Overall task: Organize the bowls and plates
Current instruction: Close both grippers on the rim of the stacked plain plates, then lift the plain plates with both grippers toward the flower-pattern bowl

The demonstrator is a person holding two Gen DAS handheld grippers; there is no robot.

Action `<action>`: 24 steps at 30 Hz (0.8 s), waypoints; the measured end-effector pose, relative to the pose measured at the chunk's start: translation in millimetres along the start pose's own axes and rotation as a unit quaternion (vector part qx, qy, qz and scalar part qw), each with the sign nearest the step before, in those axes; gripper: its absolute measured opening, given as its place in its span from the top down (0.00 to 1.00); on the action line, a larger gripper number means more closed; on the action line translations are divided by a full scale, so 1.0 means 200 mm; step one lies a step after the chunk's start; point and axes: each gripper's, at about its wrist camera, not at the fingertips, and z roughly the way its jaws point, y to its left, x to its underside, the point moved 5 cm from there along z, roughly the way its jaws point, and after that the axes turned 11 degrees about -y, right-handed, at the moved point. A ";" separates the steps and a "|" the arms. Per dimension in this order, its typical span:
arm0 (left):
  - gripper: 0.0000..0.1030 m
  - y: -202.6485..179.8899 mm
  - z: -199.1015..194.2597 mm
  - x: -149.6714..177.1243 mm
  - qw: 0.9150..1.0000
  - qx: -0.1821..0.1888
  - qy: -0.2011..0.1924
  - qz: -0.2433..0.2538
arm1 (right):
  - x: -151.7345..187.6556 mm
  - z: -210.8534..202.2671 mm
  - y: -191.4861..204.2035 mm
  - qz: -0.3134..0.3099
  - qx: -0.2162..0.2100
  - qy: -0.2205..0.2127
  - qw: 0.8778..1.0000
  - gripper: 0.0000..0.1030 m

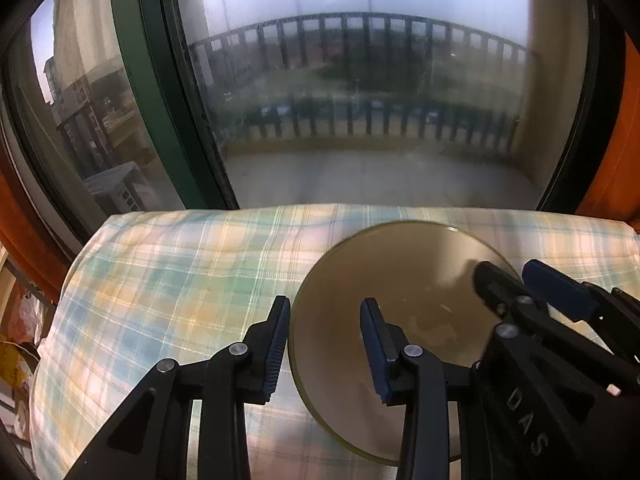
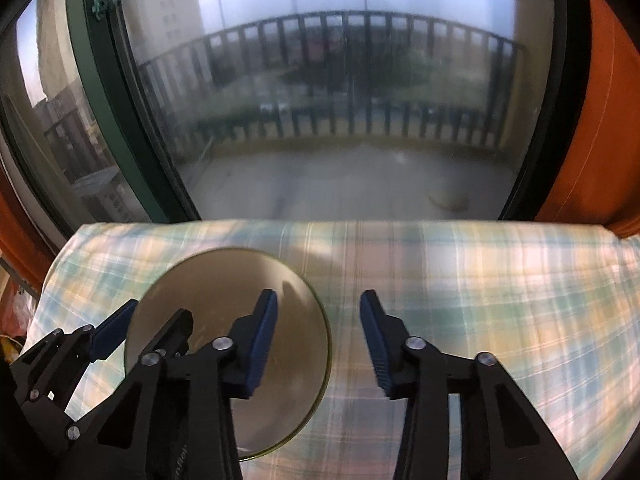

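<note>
Jaws apart on left gripper (image 1: 325, 344) and right gripper (image 2: 318, 340), straddling opposite rims of round olive-green glass plate (image 1: 400, 288), pads not visibly pressing. Lying flat on plaid-clothed desk (image 1: 180, 280). Beyond, green-framed window (image 1: 360, 100).

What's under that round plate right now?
The plate lies on the plaid cloth, which shows all around it. Anything directly beneath the plate is covered; what the cloth drapes over is hidden too.

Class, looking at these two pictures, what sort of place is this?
Probably a room in a home, beside a balcony: a plaid cloth covers the surface holding a plate, and a green-framed window looks out on balcony railing.
</note>
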 end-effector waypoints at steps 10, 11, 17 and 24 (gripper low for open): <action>0.78 0.01 0.02 0.02 1.000 -0.007 0.002 -0.005 | 0.03 0.02 0.01 -0.006 0.004 0.011 1.000 0.82; 0.78 0.01 0.02 0.02 1.000 -0.007 0.003 -0.005 | 0.03 0.02 0.01 -0.005 0.004 0.010 1.000 0.82; 0.78 0.02 0.01 0.03 1.000 -0.003 0.016 -0.009 | 0.03 0.01 0.02 -0.006 0.006 0.017 1.000 0.82; 0.78 0.04 -0.11 0.01 1.000 -0.003 0.002 -0.014 | 0.01 -0.09 0.02 -0.007 0.005 0.015 1.000 0.82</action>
